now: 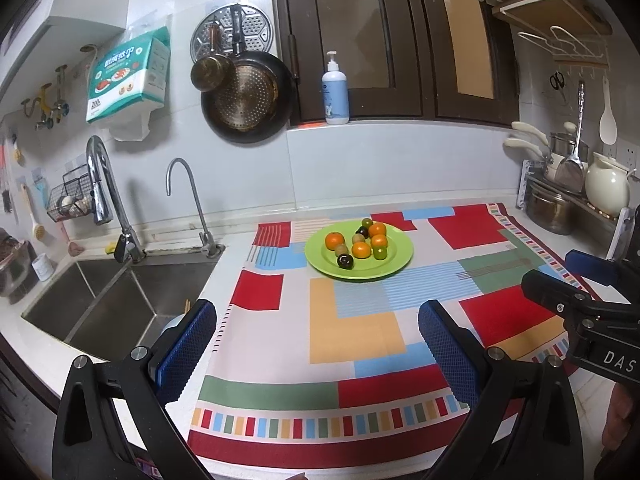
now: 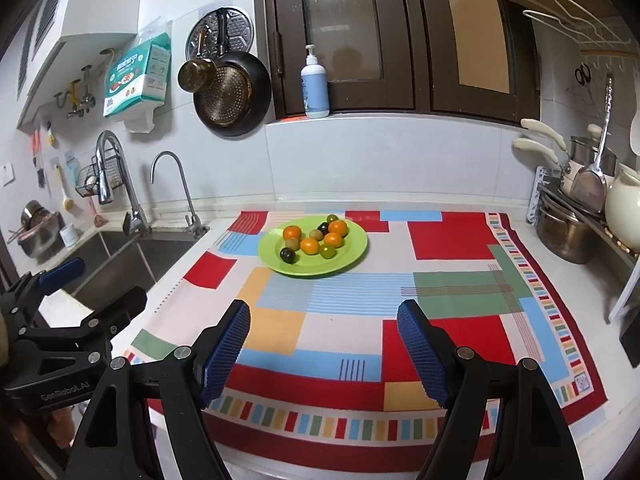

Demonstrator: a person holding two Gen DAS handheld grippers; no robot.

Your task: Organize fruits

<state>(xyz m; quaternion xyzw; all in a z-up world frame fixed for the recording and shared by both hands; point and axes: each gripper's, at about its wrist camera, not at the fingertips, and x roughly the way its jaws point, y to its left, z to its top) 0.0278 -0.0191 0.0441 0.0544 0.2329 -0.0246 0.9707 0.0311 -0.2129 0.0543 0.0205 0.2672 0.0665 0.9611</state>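
A green plate [image 1: 396, 258] sits on a patchwork cloth [image 1: 360, 332] at the back of the counter; it also shows in the right wrist view [image 2: 352, 254]. It holds several small fruits: oranges [image 1: 334, 240] [image 2: 291, 233], green ones [image 1: 379, 253] [image 2: 327, 252], brownish ones [image 1: 341, 249] and dark ones [image 1: 345, 261] [image 2: 287, 255]. My left gripper [image 1: 318, 320] is open and empty, well short of the plate. My right gripper [image 2: 324, 320] is open and empty, also near the cloth's front half. Each gripper shows at the other view's edge.
A steel sink [image 1: 116, 304] with two taps [image 1: 102, 184] lies left of the cloth. A pump bottle [image 1: 335, 90] stands on the sill behind. Pans [image 1: 246, 96] hang on the wall. Pots and a cream jug [image 1: 606, 186] crowd a rack at the right.
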